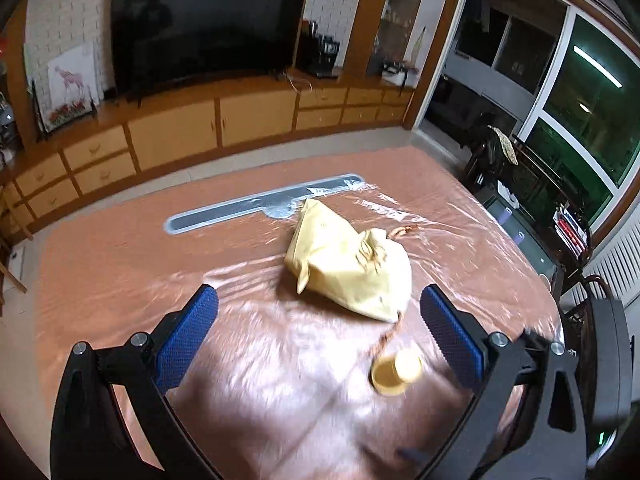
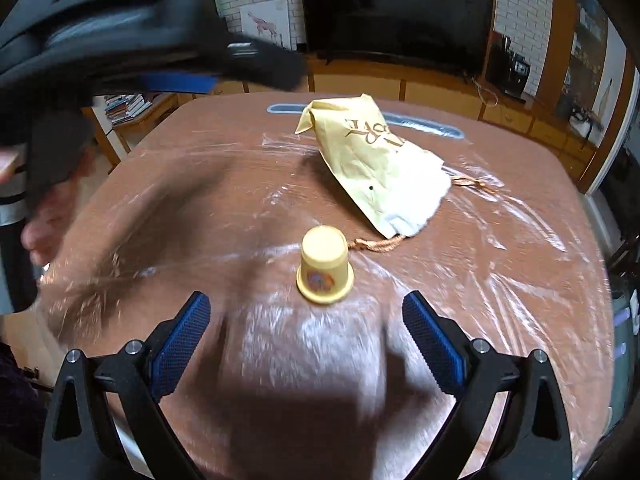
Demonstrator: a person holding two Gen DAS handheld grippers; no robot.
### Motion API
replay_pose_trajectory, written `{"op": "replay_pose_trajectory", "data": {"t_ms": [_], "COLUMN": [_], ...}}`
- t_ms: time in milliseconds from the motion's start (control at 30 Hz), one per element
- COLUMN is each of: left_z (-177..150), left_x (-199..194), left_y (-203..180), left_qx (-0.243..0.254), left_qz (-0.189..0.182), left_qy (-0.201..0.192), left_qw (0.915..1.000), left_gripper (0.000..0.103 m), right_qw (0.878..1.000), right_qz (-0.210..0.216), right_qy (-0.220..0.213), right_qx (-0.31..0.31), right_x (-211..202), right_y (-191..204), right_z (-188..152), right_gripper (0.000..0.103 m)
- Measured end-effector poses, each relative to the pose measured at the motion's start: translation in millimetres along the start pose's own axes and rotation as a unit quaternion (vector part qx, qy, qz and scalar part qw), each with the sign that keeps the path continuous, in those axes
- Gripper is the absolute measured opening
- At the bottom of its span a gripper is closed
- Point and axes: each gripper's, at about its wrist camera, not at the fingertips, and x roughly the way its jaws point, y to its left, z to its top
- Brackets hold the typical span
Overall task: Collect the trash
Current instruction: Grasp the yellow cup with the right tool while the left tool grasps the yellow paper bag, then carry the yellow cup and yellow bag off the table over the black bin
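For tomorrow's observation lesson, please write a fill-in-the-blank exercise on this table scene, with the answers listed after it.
1. The yellow cup stands ____ on the table.
2. The paper bag lies ____ the cup, farther from the right gripper.
3. The left gripper is open and holds ____.
4. A twisted ____ runs from the bag toward the cup.

Answers: upside down; behind; nothing; cord

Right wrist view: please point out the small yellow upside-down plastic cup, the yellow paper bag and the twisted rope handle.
small yellow upside-down plastic cup (image 2: 325, 266), right wrist view, side wall.
yellow paper bag (image 2: 362, 152), right wrist view, printed flat side.
twisted rope handle (image 2: 376, 244), right wrist view, loop beside the cup.
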Motion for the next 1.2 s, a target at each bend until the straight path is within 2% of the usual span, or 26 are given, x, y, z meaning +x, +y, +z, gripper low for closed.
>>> {"op": "replay_pose_trajectory", "data": {"t_ms": [200, 267, 300, 400, 500, 533, 567, 600, 633, 667, 767, 1033, 1200], "left_z": [18.1, 19.6, 21.3, 22.7, 21.5, 20.6, 19.7, 19.7, 18.9, 18.4, 18.0, 18.1, 10.1], "left_x": [55.2, 67.9, 72.6, 89.2, 97.9, 99.6, 100.4, 99.7, 99.1, 97.9, 92.2, 62.1, 34.3], "left_y": [14.4, 17.1, 19.4, 23.5, 23.8, 24.3, 24.6, 24.8, 25.3, 25.6, 27.3, 31.9, 29.7], "left_qx": [-0.036, -0.047, -0.051, -0.068, -0.077, -0.079, -0.081, -0.081, -0.080, -0.079, -0.083, -0.087, -0.078], "left_qz": [-0.029, -0.037, -0.042, -0.061, -0.075, -0.082, -0.091, -0.091, -0.092, -0.096, -0.100, -0.084, -0.050], "left_qy": [0.044, 0.053, 0.056, 0.070, 0.078, 0.081, 0.083, 0.081, 0.079, 0.078, 0.067, 0.028, -0.003], "left_qw": [0.9979, 0.9968, 0.9962, 0.9934, 0.9911, 0.9902, 0.9891, 0.9892, 0.9894, 0.9892, 0.9892, 0.9923, 0.9957], "left_gripper": [0.101, 0.100, 0.100, 0.092, 0.076, 0.068, 0.062, 0.062, 0.056, 0.051, 0.048, 0.046, 0.046], "right_qw": [1.000, 1.000, 1.000, 1.000, 1.000, 1.000, 1.000, 1.000, 1.000, 1.000, 1.000, 0.999, 0.999], "right_qz": [-0.001, 0.003, 0.004, -0.004, -0.005, -0.005, -0.008, -0.007, -0.005, -0.001, 0.006, 0.020, 0.023], "right_qy": [0.006, 0.013, 0.016, 0.021, 0.022, 0.023, 0.023, 0.023, 0.022, 0.022, 0.018, 0.006, -0.001], "right_qx": [0.000, 0.006, 0.008, 0.006, 0.003, 0.004, 0.006, 0.009, 0.013, 0.017, 0.019, 0.041, 0.047], "right_x": [17.1, 22.9, 25.5, 31.1, 32.9, 33.2, 32.8, 33.2, 32.9, 33.2, 29.9, 13.8, 5.0], "right_y": [-2.9, -4.7, -5.2, -3.7, -4.0, -4.7, -5.9, -7.3, -9.3, -10.3, -13.8, -28.8, -39.4], "right_z": [9.0, 11.4, 11.8, 10.6, 8.7, 8.1, 7.6, 7.8, 7.6, 7.9, 5.4, 6.2, 11.5], "right_gripper": [0.092, 0.083, 0.081, 0.071, 0.058, 0.049, 0.045, 0.043, 0.037, 0.037, 0.037, 0.037, 0.037]}}
